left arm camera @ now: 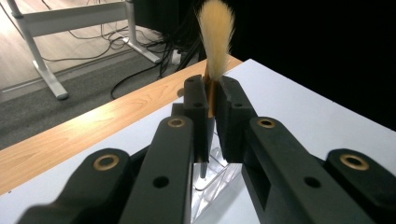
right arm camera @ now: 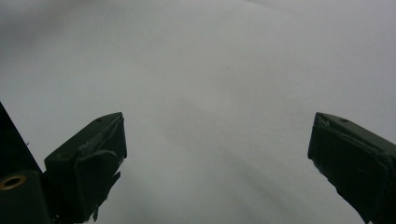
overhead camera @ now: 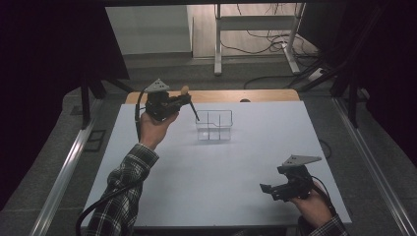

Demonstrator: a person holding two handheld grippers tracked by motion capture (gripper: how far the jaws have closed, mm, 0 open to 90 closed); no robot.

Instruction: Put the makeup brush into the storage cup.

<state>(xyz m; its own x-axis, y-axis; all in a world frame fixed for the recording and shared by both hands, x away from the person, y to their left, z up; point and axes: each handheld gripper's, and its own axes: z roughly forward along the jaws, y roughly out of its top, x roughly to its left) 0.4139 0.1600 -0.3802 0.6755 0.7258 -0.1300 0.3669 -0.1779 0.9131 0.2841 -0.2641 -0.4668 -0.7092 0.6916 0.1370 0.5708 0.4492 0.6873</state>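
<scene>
Left tool [overhead camera: 183,102], in the upper left of the high view, is clamped tight on a brush [left arm camera: 214,51]. Its fluffy tan hairs stick up above the jaws in the left gripper view. The thin dark handle slants down toward a clear box [overhead camera: 214,125] with little sections, near the middle of the white tabletop [overhead camera: 216,172]. Right tool [overhead camera: 268,189] sits at the lower right, jaws wide apart, holding nothing.

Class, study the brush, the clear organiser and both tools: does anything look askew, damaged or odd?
Nothing looks damaged or spilled. The left tool is shut on a tan-bristled brush, its dark handle slanting down toward the clear plastic divided organiser, which stands upright on the white table. The right tool rests open.
</scene>
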